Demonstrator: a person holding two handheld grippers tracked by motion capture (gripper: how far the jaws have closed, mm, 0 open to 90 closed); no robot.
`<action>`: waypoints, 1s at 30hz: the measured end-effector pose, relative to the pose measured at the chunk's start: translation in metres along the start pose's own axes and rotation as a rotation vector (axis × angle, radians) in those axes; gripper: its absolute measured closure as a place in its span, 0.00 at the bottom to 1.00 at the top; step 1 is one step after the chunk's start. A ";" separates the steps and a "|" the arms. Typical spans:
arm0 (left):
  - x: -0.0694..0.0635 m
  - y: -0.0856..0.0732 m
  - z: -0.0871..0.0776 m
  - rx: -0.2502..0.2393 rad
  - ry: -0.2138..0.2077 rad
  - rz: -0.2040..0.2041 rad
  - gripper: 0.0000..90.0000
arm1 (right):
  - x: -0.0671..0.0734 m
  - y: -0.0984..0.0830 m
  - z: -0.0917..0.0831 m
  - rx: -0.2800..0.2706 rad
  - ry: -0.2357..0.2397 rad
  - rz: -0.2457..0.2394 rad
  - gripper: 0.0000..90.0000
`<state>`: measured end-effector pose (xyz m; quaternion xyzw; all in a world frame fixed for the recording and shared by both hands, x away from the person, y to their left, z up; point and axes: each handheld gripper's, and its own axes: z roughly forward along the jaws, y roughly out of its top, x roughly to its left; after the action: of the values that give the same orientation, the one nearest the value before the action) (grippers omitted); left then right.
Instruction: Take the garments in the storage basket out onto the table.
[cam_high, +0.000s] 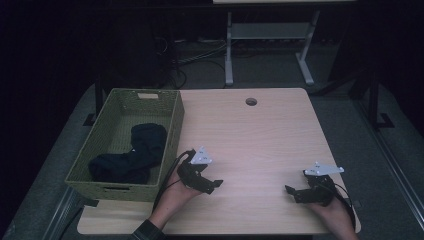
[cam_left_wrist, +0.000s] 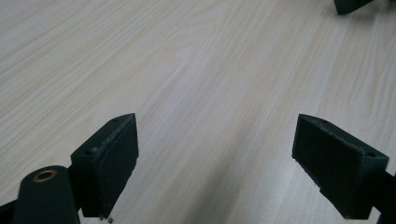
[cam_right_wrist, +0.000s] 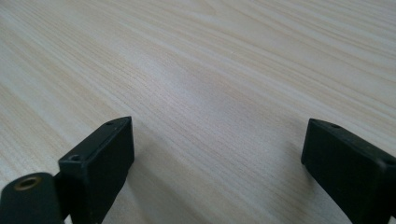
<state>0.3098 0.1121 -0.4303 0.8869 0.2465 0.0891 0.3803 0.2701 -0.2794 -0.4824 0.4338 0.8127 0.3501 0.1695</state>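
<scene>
Wide-apart left tongs over table

Pretty dim room overall, most of the light lands on the pale wood-grain rectangular table in the middle of the frame, which has a small round cable hole near its far edge. Around it is grey carpet-like floor, darker toward the upper left. At the top centre stands a light grey metal desk frame with two legs, and left of it a tangle of what look like black cables, though it's too dark to be sure.
</scene>
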 end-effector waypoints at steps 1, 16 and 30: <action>0.000 0.001 -0.001 0.002 -0.002 -0.004 0.16 | 0.000 0.000 0.000 0.000 0.000 0.000 0.10; 0.002 0.010 -0.006 0.014 -0.011 -0.001 0.16 | 0.000 0.000 0.000 0.000 0.000 0.001 0.10; 0.006 0.021 -0.013 0.014 -0.015 0.015 0.16 | 0.000 0.000 0.000 0.001 0.000 0.002 0.10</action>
<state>0.3184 0.1117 -0.4063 0.8921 0.2377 0.0833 0.3751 0.2700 -0.2794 -0.4824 0.4345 0.8126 0.3499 0.1690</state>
